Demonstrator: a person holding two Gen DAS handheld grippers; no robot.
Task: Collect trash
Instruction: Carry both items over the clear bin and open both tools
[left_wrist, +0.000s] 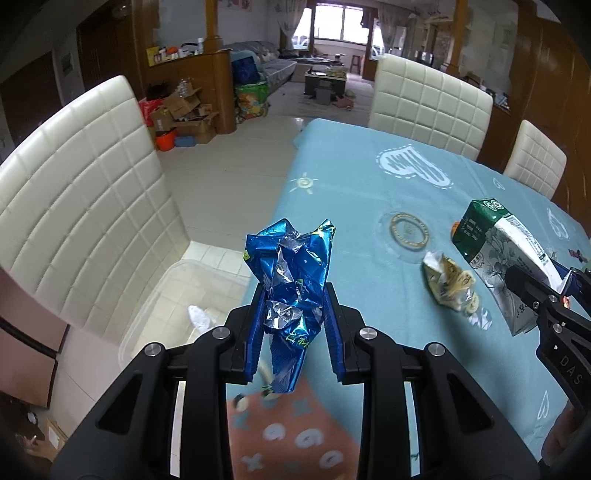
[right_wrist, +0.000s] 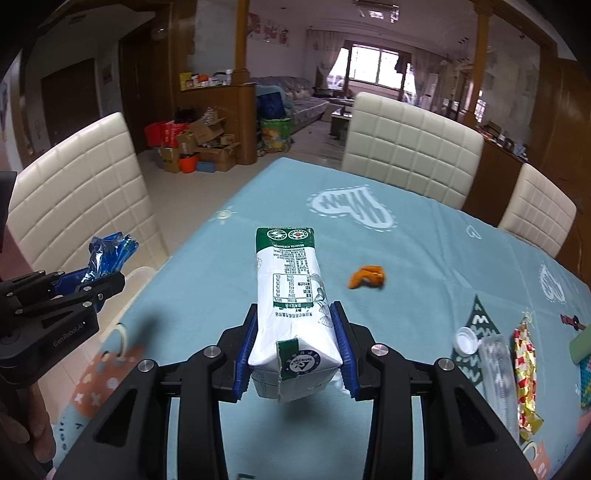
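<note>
My left gripper (left_wrist: 293, 295) is shut on a crumpled blue foil wrapper (left_wrist: 291, 273) and holds it over the table's left edge, above a clear plastic bin (left_wrist: 155, 317) on the floor. It also shows at the left of the right wrist view (right_wrist: 107, 273). My right gripper (right_wrist: 295, 321) is shut on a green and white carton (right_wrist: 291, 291), held above the blue tablecloth (right_wrist: 406, 251). The carton also shows in the left wrist view (left_wrist: 506, 254). A crumpled yellow wrapper (left_wrist: 448, 284) lies on the cloth.
An orange peel (right_wrist: 367, 277), a white cap (right_wrist: 466, 340), a clear plastic bottle (right_wrist: 496, 373) and a red-gold wrapper (right_wrist: 524, 373) lie on the table's right side. White padded chairs (left_wrist: 85, 192) (right_wrist: 410, 147) stand around the table. The bin holds a white scrap (left_wrist: 199, 317).
</note>
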